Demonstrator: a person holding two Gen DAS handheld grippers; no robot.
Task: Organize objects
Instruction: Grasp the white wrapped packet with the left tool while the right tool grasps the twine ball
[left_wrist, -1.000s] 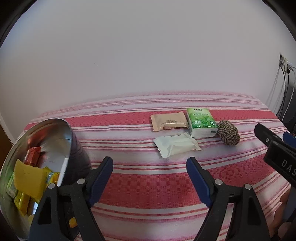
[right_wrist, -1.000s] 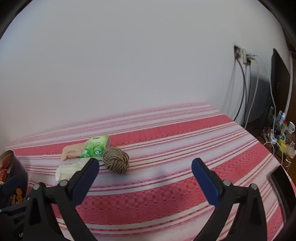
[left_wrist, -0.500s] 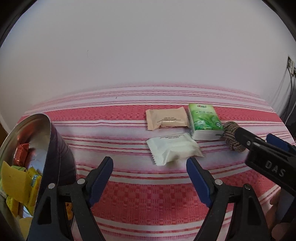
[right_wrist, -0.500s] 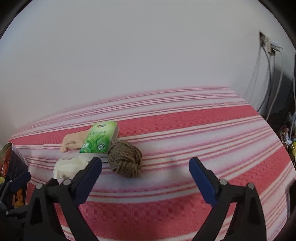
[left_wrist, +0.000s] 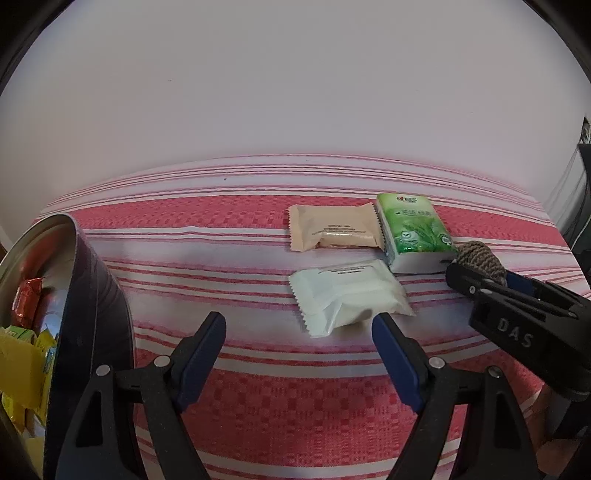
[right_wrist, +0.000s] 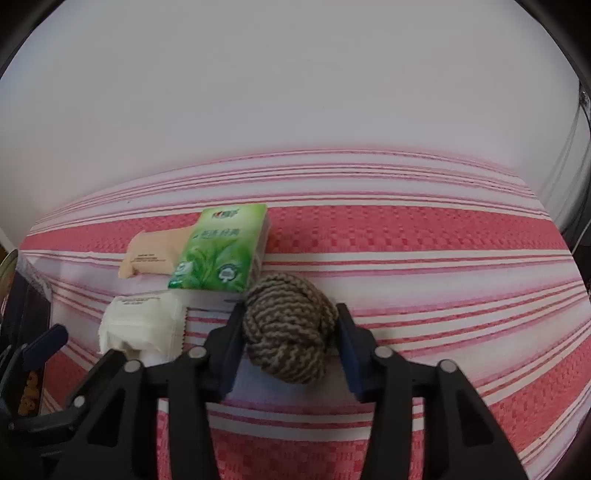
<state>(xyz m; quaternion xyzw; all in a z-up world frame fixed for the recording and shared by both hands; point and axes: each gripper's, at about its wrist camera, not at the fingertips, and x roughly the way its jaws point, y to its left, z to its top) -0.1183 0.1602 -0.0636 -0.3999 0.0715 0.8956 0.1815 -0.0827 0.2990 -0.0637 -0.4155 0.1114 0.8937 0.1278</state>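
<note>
Brown rope ball (right_wrist: 288, 334) sits on the striped cloth (right_wrist: 424, 236) between the right gripper (right_wrist: 290, 334)'s closing fingers; whether they clench it, I cannot tell. Left gripper (left_wrist: 299, 354) hangs released. Three packets await the half-filled tin (left_wrist: 92, 295).

right gripper (left_wrist: 517, 317) | side reads "DAS" | packet print unreadable

I see both tools built alike. Left tool (left_wrist: 298, 343): two black plastic arms, each tipped with a blue pad and fitted with silver rivets. Right tool (right_wrist: 290, 334): same black arms, blue pads, silver rivets. From the left camera, its black body shows white "DAS" lettering.
</note>
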